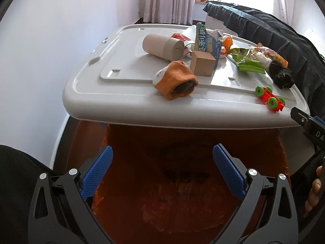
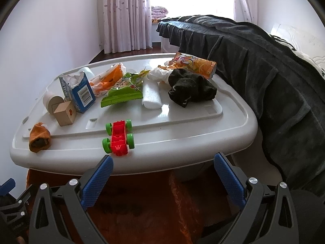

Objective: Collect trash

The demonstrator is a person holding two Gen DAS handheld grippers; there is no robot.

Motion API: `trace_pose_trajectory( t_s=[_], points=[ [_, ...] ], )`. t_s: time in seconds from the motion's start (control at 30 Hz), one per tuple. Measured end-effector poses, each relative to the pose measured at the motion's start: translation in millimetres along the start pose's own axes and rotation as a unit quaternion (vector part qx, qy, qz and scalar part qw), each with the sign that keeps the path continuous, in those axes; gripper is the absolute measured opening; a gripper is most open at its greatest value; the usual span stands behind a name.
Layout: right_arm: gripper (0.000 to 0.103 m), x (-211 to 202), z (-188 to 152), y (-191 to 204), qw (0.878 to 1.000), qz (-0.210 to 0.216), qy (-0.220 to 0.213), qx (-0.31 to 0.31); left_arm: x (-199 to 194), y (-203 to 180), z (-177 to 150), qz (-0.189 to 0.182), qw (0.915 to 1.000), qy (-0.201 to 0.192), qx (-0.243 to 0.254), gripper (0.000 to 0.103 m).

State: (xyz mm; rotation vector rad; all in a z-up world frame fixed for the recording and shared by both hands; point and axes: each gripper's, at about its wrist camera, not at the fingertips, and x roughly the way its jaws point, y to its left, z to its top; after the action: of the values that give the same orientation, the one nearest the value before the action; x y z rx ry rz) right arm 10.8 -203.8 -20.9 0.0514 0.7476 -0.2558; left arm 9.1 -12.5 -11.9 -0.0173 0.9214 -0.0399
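Observation:
A white plastic lid (image 1: 130,109) (image 2: 182,140) serves as a table top and carries trash: a cardboard tube (image 1: 162,47) (image 2: 51,102), a small cardboard box (image 1: 203,66) (image 2: 65,113), a torn blue carton (image 1: 207,40) (image 2: 78,91), green wrappers (image 1: 246,61) (image 2: 121,93), an orange wrapper (image 2: 193,63) and a white foam roll (image 2: 151,95). My left gripper (image 1: 162,168) is open and empty over an orange bag (image 1: 172,193) below the lid's front edge. My right gripper (image 2: 163,177) is open and empty just before the lid's edge, near the toy car (image 2: 119,138).
An orange sock (image 1: 176,80) (image 2: 39,139), a black sock (image 1: 281,75) (image 2: 191,87) and a red toy car with green wheels (image 1: 270,99) also lie on the lid. A bed with a dark cover (image 2: 274,77) stands close on the right. A white wall (image 1: 40,61) is on the left.

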Motion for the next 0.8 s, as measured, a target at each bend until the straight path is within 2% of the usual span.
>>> trace_pose_trajectory(
  t_s=[0.23,0.5,0.8],
  points=[
    [0.098,3,5,3,1.000,0.008,0.004,-0.002,-1,-3,0,0.001,1.0000,-0.002,0.005,0.096],
    [0.098,14,21,20,0.999,0.010,0.001,-0.031,1,-5,1,-0.001,1.0000,0.007,0.005,0.096],
    [0.098,32,32,34,0.999,0.012,0.010,-0.048,-1,-4,2,-0.015,0.9998,0.012,-0.004,0.096]
  ],
)
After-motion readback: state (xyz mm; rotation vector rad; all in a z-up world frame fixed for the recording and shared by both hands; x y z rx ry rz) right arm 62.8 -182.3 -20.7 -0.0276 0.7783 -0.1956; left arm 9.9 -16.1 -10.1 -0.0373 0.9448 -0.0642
